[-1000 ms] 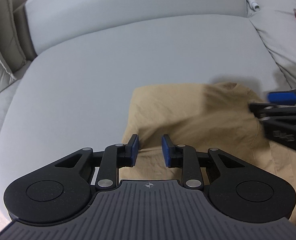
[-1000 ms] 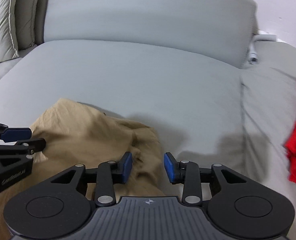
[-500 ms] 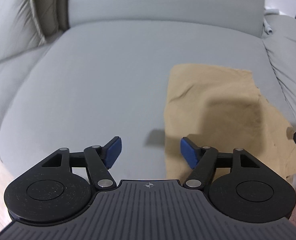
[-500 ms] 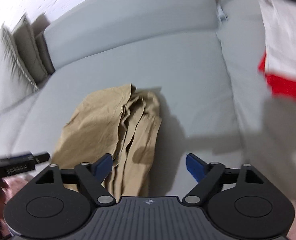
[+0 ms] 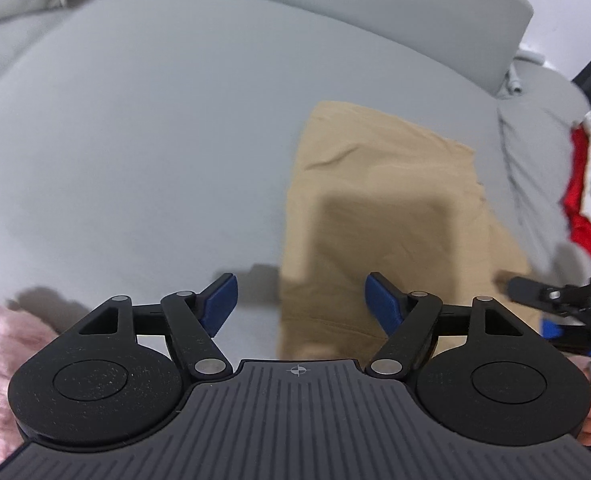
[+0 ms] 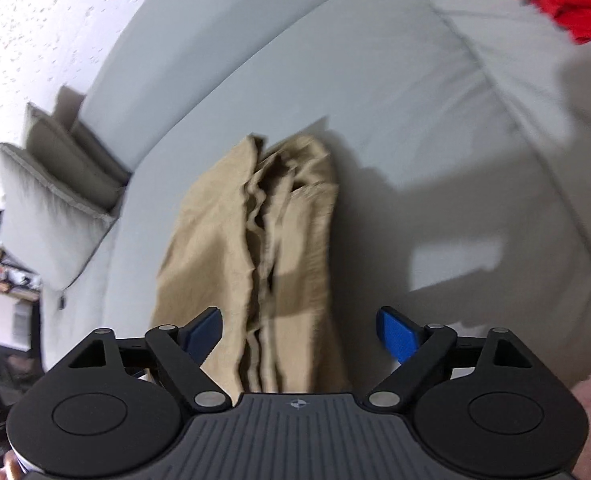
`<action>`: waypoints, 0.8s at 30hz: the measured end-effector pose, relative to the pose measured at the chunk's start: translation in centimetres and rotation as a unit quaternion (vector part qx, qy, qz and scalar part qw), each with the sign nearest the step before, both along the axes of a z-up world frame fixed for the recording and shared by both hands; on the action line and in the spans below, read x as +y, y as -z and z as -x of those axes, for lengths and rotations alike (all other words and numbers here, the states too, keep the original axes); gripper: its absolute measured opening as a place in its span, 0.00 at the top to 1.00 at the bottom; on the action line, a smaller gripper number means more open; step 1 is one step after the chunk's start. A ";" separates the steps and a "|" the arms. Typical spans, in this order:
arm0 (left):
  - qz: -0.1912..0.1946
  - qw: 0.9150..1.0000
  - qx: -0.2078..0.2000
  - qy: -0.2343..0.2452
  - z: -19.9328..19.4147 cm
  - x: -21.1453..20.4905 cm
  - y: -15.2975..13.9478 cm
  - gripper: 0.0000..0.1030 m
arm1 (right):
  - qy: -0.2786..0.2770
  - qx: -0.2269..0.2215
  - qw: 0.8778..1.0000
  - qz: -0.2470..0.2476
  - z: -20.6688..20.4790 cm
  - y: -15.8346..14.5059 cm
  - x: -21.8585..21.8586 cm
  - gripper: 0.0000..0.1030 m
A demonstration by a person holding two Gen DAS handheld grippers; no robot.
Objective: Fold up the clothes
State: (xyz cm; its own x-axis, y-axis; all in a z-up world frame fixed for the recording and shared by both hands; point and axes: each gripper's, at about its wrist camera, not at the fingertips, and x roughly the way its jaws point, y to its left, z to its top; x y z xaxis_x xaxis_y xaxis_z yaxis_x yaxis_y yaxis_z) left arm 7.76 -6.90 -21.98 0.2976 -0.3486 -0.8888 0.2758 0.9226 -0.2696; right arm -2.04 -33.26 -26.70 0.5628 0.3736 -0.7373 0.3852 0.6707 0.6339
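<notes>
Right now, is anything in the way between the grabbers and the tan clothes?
Nothing visible. The tan garment lies folded on the grey sofa, right below the left gripper, whose jaws are opening, and the open right gripper. Neither holds it.

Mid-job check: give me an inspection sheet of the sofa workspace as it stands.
Surface: grey sofa seat, mostly bare.
Job's things: tan garment lies folded lengthwise; layered edges bunch along its right side.
Clutter: red and white clothes on the next seat.
Grippers: left gripper opening, pinching nothing; right gripper open above the garment.
Cables: nothing seen.
Surroundings: grey cushions, white wall.
</notes>
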 end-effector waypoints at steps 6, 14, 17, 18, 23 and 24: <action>0.020 0.999 0.048 -0.007 -1.0 0.1 2.1 0.17 | -0.011 0.000 1.000 0.008 -1.0 0.2 0.3 0.20; 0.028 0.997 0.041 0.063 0.1 -2.7 2.1 0.36 | -0.043 0.005 0.998 0.042 -2.7 0.6 2.8 0.63; -0.006 0.996 -0.016 0.086 1.9 -3.8 0.4 0.54 | -0.083 -0.001 0.989 0.118 -2.9 -1.2 4.6 0.72; -0.015 0.995 -0.030 0.092 2.4 -4.1 -0.1 0.56 | -0.098 -0.005 0.983 0.152 -2.9 -2.0 5.6 0.75; -0.097 0.981 -0.113 0.124 5.9 -6.9 -2.8 0.65 | -0.134 -0.030 0.960 0.242 -2.4 -4.7 9.0 0.80; -0.107 0.979 -0.122 0.127 6.4 -7.3 -3.1 0.65 | -0.135 -0.036 0.958 0.250 -2.1 -5.1 9.2 0.81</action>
